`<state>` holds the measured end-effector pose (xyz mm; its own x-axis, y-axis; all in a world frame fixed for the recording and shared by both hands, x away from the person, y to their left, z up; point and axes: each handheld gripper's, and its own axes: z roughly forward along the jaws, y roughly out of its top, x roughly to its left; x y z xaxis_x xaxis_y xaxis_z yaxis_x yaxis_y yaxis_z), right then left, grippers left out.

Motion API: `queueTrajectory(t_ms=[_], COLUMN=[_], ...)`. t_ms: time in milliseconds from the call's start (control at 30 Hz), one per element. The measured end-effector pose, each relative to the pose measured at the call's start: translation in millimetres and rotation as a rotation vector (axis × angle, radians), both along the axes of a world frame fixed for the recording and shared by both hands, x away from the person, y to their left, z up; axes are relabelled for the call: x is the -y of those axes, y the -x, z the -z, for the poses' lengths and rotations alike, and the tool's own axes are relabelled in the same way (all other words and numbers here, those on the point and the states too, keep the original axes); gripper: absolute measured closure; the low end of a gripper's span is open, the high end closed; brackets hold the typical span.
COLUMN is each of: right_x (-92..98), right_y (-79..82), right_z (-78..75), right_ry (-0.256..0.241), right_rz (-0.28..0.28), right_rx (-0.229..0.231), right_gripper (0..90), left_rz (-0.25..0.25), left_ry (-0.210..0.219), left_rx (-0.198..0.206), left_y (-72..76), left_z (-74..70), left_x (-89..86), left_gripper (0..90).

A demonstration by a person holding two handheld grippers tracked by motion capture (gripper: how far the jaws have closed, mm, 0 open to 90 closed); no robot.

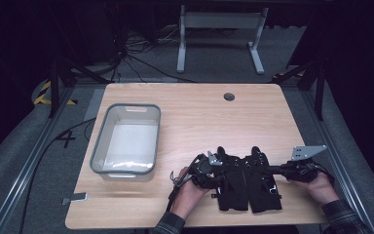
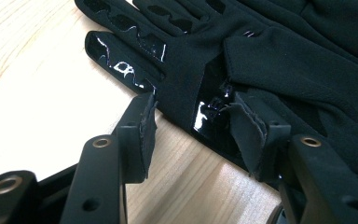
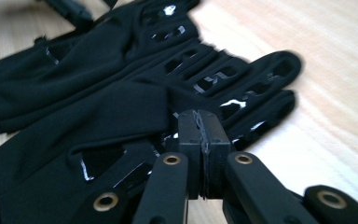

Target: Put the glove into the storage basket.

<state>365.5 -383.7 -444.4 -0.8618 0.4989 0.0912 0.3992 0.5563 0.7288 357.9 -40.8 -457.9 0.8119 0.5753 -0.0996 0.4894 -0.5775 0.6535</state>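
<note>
Gloves on the table [image 1: 190,112]

Clear tub [image 1: 126,139] sits at the left; two black gloves [image 1: 246,183] lie near the front edge. Left gripper [image 2: 193,119] is spread by a glove thumb; right gripper [image 3: 200,135] is pressed together over a glove.

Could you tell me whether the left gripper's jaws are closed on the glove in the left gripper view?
No, the left gripper has its jaws spread apart, with the edge of the black glove lying between them.

A dark lab: wooden table [image 1: 195,112], floor cables [image 1: 141,58], hazard tape [image 1: 43,92].
</note>
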Motion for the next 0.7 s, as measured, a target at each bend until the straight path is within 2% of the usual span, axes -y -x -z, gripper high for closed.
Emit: queueTrajectory(t_ms=[33,133,267,500,667,700], right_x=[-1.2,-4.0,-5.8,-7.4,-8.6,-8.6], right_y=[-0.5,-1.2,-1.8,-0.8,-0.2,-0.1], right_z=[1.6,5.8,7.9,7.5,7.4,7.4], right_ry=[0.010,0.043,0.065,0.082,0.084,0.084], right_rz=[-0.010,-0.028,-0.042,-0.059,-0.064,-0.062], right_rx=[-0.004,-0.017,-0.020,-0.017,-0.022,-0.022], right_gripper=[90.0,90.0,90.0,90.0,90.0,90.0], left_rz=[-0.005,0.004,0.012,0.002,-0.015,-0.019], left_ry=[0.000,-0.008,-0.017,0.000,0.021,0.035], left_rx=[-0.007,0.007,0.005,-0.026,-0.055,-0.071], left_y=[0.1,0.9,2.6,0.4,-3.3,-4.6], left_z=[0.6,0.8,-0.2,-0.8,-1.3,-1.1], left_x=[0.5,2.1,4.2,5.6,4.5,3.3], left_gripper=[50.3,51.4,59.6,78.8,86.4,86.8])
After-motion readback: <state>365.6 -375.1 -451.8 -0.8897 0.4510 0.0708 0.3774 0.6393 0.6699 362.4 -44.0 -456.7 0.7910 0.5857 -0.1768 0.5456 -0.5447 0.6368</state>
